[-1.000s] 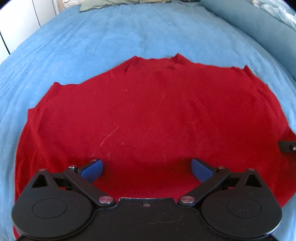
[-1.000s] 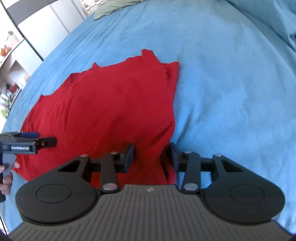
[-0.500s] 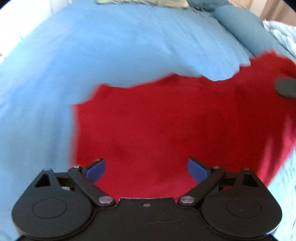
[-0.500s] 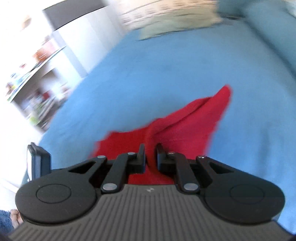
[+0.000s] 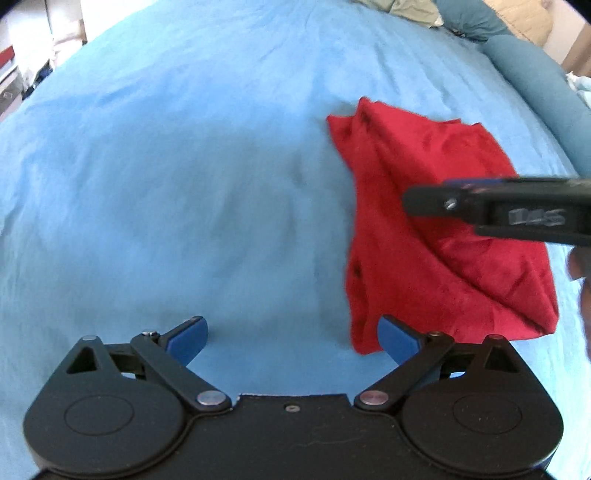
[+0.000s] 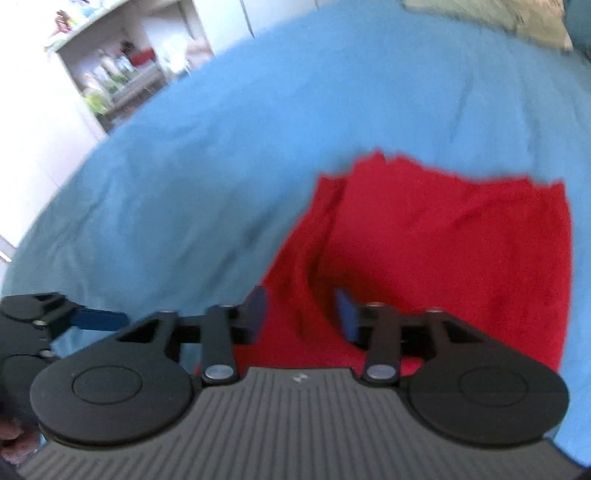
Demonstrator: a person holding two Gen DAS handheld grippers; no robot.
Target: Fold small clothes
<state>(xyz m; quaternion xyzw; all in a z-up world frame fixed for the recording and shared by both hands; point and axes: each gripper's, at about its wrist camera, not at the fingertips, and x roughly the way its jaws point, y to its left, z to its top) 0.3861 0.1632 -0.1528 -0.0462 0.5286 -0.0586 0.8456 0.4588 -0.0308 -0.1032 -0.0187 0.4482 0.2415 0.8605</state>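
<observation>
Red cloth lies folded over at right of frame on the blue bed. Left gripper gapes empty; right gripper half open above it, holding nothing. More folds probably remain.

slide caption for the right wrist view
Open right tongs over folded red garment on blue bedspread.

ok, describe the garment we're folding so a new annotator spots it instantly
Start from the wide light-blue bedspread that fills both views. On it lies one bright red knitted garment, folded over into a rumpled, roughly rectangular bundle under the right gripper, beside the open left gripper. It is the only red thing on the bedspread; the olive pillow and teal bolster sit at the far edge.
</observation>
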